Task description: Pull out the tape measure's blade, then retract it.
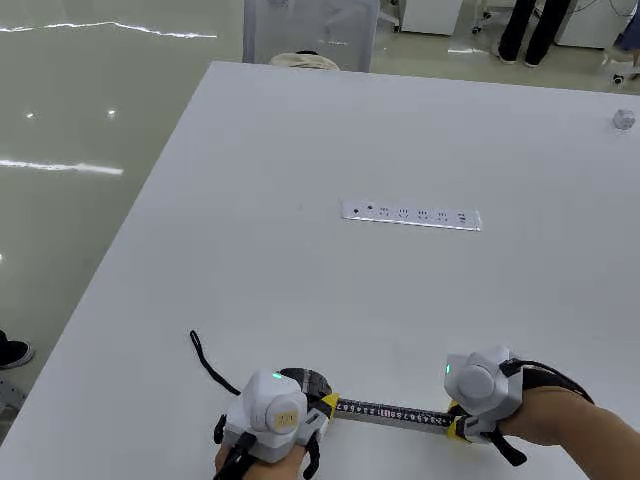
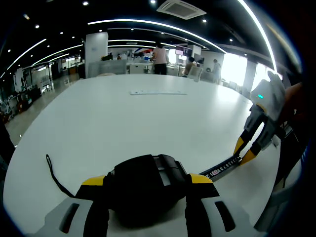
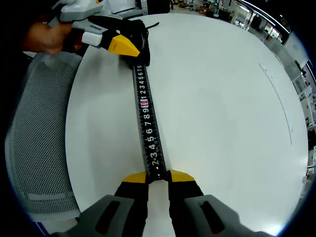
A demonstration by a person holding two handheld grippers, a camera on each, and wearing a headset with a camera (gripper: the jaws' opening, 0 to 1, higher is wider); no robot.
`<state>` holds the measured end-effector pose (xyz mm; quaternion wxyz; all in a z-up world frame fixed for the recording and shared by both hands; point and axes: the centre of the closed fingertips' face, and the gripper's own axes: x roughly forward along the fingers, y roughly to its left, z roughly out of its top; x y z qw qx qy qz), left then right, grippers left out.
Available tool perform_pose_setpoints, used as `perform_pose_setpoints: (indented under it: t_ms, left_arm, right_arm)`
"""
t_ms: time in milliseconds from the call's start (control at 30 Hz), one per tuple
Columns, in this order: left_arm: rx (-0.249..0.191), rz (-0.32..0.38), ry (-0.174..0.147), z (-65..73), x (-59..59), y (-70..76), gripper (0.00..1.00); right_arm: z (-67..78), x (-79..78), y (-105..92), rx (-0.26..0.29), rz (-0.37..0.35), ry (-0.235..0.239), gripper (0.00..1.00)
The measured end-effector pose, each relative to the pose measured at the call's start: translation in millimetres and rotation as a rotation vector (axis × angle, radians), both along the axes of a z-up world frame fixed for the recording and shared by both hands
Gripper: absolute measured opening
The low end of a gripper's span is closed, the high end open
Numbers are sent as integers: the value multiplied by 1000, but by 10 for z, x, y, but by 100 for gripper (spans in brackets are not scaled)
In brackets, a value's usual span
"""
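Note:
A black tape measure case (image 2: 143,185) sits on the white table near its front edge, gripped between the yellow-tipped jaws of my left gripper (image 2: 147,180), which is shut on it. In the head view the case (image 1: 308,383) peeks out beside that gripper (image 1: 322,405). The dark numbered blade (image 3: 147,123) runs out across the table to my right gripper (image 3: 158,176), which is shut on the blade's end. The blade (image 1: 392,411) lies flat between the two grippers, with my right gripper (image 1: 456,424) at its right end. A black wrist strap (image 1: 210,365) trails left from the case.
A white power strip (image 1: 411,215) lies flat at mid-table. A small clear object (image 1: 623,119) rests near the far right edge. The table's left edge (image 1: 130,240) drops to a glossy floor. A mesh chair seat (image 3: 34,138) shows beside the table in the right gripper view.

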<state>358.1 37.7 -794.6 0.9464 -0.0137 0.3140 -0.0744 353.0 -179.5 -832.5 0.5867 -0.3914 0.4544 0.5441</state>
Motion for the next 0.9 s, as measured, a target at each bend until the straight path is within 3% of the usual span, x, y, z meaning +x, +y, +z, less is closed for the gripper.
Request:
perform_pose_setpoints:
  t_ms: [900]
  left_arm:
    - [-7,-3,-8,3,-2,2,59]
  right_arm:
    - [10,-9,149,22,3,-2,15]
